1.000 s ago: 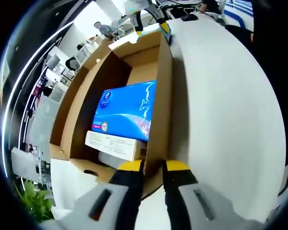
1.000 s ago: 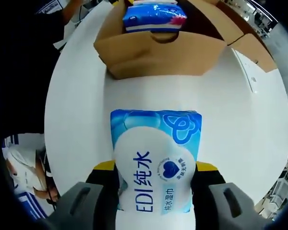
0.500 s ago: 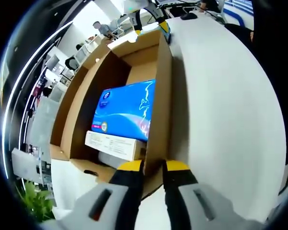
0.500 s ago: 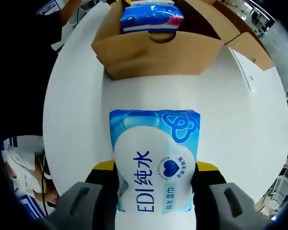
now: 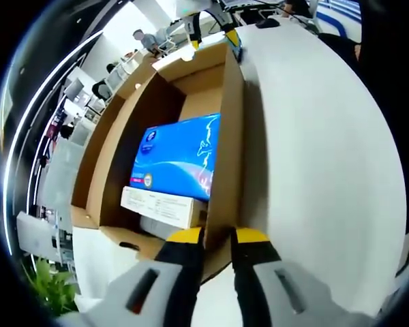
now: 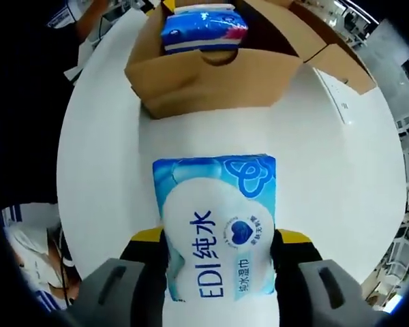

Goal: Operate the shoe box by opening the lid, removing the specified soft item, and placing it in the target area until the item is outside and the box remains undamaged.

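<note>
Right hand-held gripper (image 6: pixel 218 255) clamps wipes pack (image 6: pixel 215 228); left hand-held gripper (image 5: pixel 218 238) pinches box wall (image 5: pixel 228 170).

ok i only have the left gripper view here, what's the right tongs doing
Observer: The right tongs are shut on a pack of wet wipes, held out over the white table, outside the shoe box.
Operator: any lettering on that pack
Observer: Yes, a white label on the blue wrapper reads EDI, followed by Chinese characters.
Operator: what does the box end facing that camera look like
Observer: That end wall has a half-round finger notch in its top edge, and the blue pack inside shows just above it.
</note>
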Tool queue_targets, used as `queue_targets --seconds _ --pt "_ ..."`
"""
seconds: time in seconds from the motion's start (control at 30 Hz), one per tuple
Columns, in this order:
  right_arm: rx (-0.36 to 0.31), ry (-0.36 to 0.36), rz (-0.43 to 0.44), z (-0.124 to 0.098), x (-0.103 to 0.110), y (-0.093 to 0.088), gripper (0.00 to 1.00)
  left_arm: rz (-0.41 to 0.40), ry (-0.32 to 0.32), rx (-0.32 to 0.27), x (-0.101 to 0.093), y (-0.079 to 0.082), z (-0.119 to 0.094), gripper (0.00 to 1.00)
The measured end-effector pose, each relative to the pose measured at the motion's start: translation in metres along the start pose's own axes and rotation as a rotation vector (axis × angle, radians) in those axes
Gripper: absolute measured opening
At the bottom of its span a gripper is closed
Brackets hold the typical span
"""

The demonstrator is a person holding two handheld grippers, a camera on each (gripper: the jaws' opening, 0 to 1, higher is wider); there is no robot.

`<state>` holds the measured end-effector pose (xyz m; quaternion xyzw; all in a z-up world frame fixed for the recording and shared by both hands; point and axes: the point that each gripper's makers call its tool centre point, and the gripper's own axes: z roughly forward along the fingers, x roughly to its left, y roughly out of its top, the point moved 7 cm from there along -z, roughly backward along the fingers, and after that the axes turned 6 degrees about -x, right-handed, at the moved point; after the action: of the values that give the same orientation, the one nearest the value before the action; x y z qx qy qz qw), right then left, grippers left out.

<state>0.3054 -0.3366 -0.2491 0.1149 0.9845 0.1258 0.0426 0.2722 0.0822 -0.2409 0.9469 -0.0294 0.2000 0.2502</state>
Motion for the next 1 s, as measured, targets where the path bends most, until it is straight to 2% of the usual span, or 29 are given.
queue_targets --seconds 0.33,0.67,1.0 --pt "-0.039 -0.05 0.013 -0.017 0.001 0.005 0.63 0.02 0.005 -0.007 -0.001 -0.001 -0.001 0.16" --pt "-0.134 -0.117 0.025 -0.044 0.006 0.031 0.63 0.035 -0.002 -0.008 0.0 -0.002 -0.001 0.16" --pt "-0.146 -0.152 0.055 -0.054 0.006 0.042 0.63 0.061 -0.013 -0.046 -0.001 -0.003 -0.003 0.15"
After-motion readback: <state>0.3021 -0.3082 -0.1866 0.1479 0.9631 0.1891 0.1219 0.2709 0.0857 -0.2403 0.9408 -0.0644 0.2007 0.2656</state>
